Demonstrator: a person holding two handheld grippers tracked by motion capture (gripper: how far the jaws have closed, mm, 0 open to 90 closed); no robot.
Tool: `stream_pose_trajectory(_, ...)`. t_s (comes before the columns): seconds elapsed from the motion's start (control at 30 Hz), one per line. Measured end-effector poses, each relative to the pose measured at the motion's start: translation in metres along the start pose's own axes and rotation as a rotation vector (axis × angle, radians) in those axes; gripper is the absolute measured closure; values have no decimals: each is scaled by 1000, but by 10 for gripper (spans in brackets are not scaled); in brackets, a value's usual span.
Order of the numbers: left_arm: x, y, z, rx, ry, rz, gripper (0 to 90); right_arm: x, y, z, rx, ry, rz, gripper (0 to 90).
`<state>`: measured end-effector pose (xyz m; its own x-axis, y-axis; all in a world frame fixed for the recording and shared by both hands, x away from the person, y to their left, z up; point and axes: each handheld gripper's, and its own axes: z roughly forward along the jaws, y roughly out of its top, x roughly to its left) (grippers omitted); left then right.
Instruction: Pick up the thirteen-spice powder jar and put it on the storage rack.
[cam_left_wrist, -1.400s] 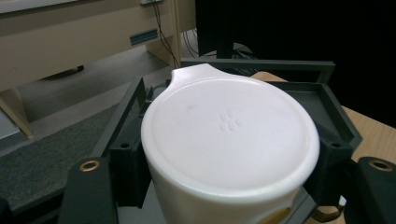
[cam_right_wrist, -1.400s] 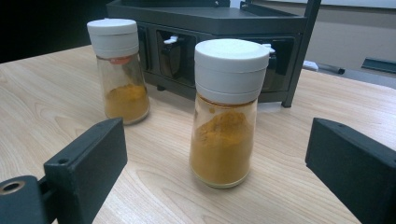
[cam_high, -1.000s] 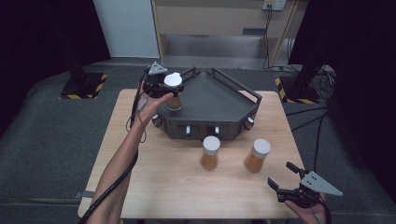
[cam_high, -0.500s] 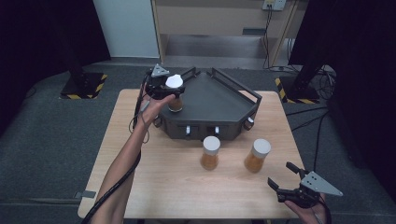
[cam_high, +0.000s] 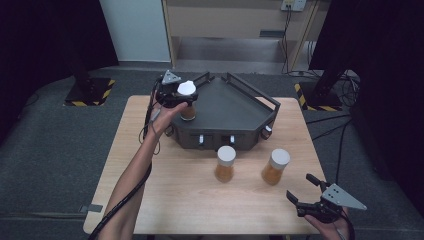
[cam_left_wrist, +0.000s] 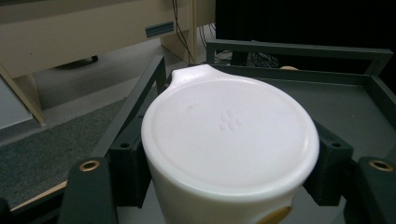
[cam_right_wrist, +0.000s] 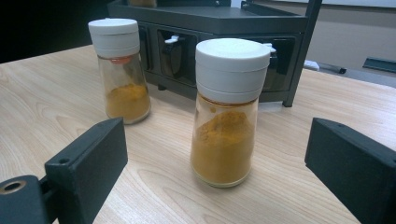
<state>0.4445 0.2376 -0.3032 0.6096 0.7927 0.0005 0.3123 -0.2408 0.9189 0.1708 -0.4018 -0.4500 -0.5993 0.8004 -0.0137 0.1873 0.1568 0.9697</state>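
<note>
My left gripper (cam_high: 183, 98) is shut on a spice jar (cam_high: 188, 111) with a white cap (cam_left_wrist: 229, 135), gripping it just under the cap. The jar is upright at the left corner of a dark grey rack (cam_high: 235, 107). Whether its base rests on the rack's top I cannot tell. Two more jars of orange powder stand on the wooden table in front of the rack, one in the middle (cam_high: 225, 164) and one to its right (cam_high: 275, 166). My right gripper (cam_high: 301, 188) is open near the front right edge. In the right gripper view the nearer jar (cam_right_wrist: 227, 112) stands ahead of its black jaws, untouched.
The rack (cam_right_wrist: 215, 28) has raised rails along its back sides and small knobs on its front face. The farther jar (cam_right_wrist: 120, 70) stands close to the rack's front. Bare wood (cam_high: 150, 190) lies at the table's left and front. Grey carpet surrounds the table.
The left gripper with its jar has edged slightly to the right over the rack's corner. The right gripper has stayed where it was.
</note>
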Motion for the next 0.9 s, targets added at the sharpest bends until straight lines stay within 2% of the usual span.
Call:
stream_pose_trajectory(0.13,-2,-2,0,-11,4,3,290,0,0,0,0,0,2,56)
stream_pose_trajectory(0.2,-1,-2,-1,-28,1,-19,218,0,0,0,-1,-1,1,56)
stream_pose_trajectory(0.37,-3,6,-6,-48,7,-1,109,0,0,0,-1,0,0,56)
stream_pose_trajectory(0.43,-2,8,-9,-69,-8,-16,99,0,0,0,0,-1,0,56)
stream_pose_trajectory(0.7,-5,23,-29,-110,-6,19,73,0,0,0,-1,-1,1,55)
stream_pose_trajectory(0.9,-7,32,-48,-137,-20,46,54,0,0,0,-1,0,-1,55)
